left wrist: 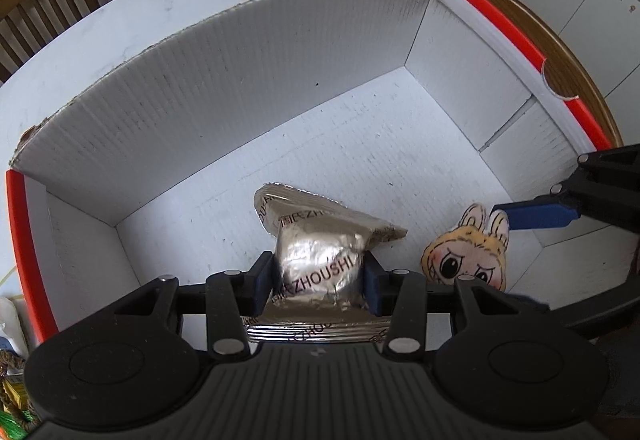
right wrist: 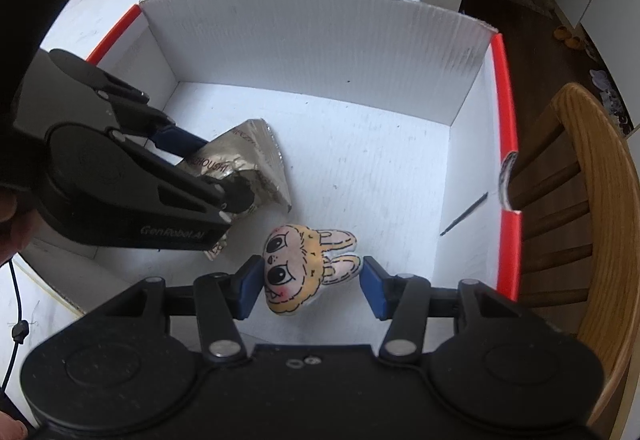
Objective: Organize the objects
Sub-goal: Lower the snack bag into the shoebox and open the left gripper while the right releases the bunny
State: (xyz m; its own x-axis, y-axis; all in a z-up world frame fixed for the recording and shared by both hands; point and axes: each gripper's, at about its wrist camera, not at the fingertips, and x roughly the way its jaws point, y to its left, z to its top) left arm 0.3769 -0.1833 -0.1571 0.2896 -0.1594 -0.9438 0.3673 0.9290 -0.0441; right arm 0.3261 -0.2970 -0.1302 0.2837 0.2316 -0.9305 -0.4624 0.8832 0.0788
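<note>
A white cardboard box (left wrist: 240, 80) with red rims stands open on the white table. A crumpled silver foil packet (left wrist: 320, 264) printed with letters sits low on the box floor, and my left gripper (left wrist: 319, 280) is shut on it, blue pads pressing both sides. To its right a flat yellow bunny-eared plush face (left wrist: 468, 252) lies on the floor. In the right wrist view the plush (right wrist: 304, 264) lies between the blue pads of my right gripper (right wrist: 311, 286), unsqueezed, with a sliver of gap at the ear. The left gripper (right wrist: 224, 172) holds the packet (right wrist: 256, 152) to the left.
The box's tall back wall (right wrist: 320, 40) and side walls fence both grippers in. A wooden chair (right wrist: 592, 200) stands just beyond the right red rim, another (left wrist: 44, 8) past the table's far side. Small items (left wrist: 12, 392) lie outside the box at left.
</note>
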